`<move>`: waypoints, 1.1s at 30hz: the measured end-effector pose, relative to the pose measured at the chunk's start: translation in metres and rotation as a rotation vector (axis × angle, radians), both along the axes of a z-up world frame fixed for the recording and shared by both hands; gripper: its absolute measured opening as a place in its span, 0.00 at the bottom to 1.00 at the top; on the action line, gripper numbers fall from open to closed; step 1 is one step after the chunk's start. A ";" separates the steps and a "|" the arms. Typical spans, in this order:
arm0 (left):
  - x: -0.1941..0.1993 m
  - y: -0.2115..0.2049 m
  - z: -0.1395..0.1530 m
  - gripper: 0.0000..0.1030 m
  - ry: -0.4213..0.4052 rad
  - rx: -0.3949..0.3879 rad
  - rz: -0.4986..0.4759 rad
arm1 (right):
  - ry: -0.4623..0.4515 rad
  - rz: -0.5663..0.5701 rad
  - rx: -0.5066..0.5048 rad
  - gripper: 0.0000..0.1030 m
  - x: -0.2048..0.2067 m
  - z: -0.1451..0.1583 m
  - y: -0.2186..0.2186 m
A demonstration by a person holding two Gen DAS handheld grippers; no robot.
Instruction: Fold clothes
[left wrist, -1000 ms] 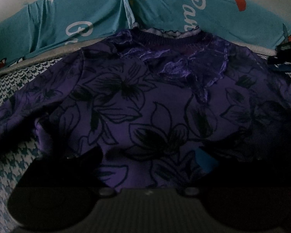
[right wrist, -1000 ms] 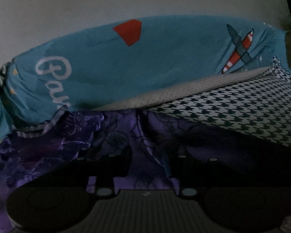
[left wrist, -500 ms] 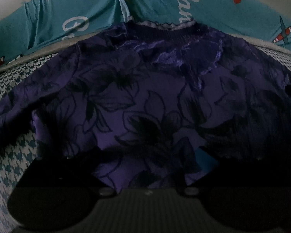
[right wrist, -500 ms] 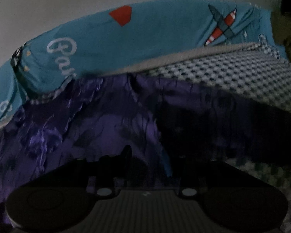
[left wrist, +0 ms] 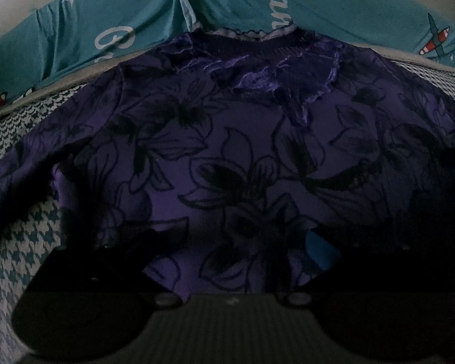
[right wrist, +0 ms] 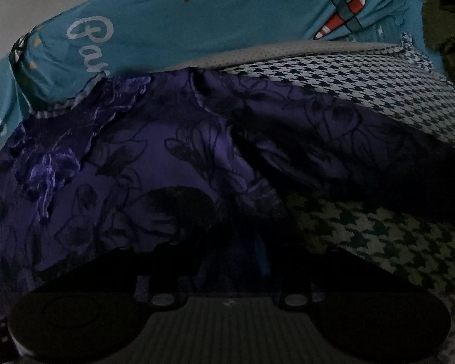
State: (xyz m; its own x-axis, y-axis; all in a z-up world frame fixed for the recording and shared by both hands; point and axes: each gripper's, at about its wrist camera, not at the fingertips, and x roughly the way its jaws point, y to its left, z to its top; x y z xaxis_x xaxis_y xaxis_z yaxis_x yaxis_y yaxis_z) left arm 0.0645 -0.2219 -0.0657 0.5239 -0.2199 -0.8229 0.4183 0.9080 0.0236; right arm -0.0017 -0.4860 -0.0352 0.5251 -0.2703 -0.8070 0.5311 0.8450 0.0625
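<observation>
The right claw (right wrist: 227, 261) has drawn back, jaws just parting astride the purple floral top (right wrist: 154, 163); left claw (left wrist: 227, 242) gapes over it; pillowcase (right wrist: 197, 30) reads "Par".

The garment (left wrist: 227, 163) lies spread flat on the bed cover (left wrist: 18, 242), with its neckline (left wrist: 257, 41) at the far side and its body reaching toward the near side. Behind the neckline, two pillows (left wrist: 85, 30) lie side by side along the far edge of the bed, and the neckline touches the place where they meet. In the right wrist view, one sleeve (right wrist: 348, 139) stretches to the right over the bed cover, and the bed cover lies bare before and behind it.
</observation>
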 end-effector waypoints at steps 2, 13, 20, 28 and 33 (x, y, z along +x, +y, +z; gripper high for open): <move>-0.001 0.001 0.000 1.00 0.003 0.000 -0.001 | 0.009 0.009 -0.004 0.39 -0.002 0.000 0.003; -0.011 0.008 0.003 1.00 0.030 0.015 -0.005 | 0.043 0.049 -0.015 0.47 -0.025 0.002 0.019; -0.020 0.014 0.005 1.00 0.035 0.023 -0.021 | 0.048 0.048 0.003 0.50 -0.042 0.005 0.023; -0.033 0.025 0.007 1.00 0.035 0.023 -0.048 | 0.030 0.046 0.002 0.53 -0.076 0.006 0.033; -0.041 0.032 0.009 1.00 0.023 0.016 -0.059 | 0.018 0.026 0.000 0.53 -0.102 0.005 0.038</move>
State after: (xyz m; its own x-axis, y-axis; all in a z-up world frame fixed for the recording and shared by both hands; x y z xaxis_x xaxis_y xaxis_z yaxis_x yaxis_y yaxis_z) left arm 0.0237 -0.1901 -0.0571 0.4908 -0.2370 -0.8384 0.4720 0.8812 0.0272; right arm -0.1039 -0.4477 -0.0302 0.5177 -0.2564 -0.8162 0.5099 0.8585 0.0538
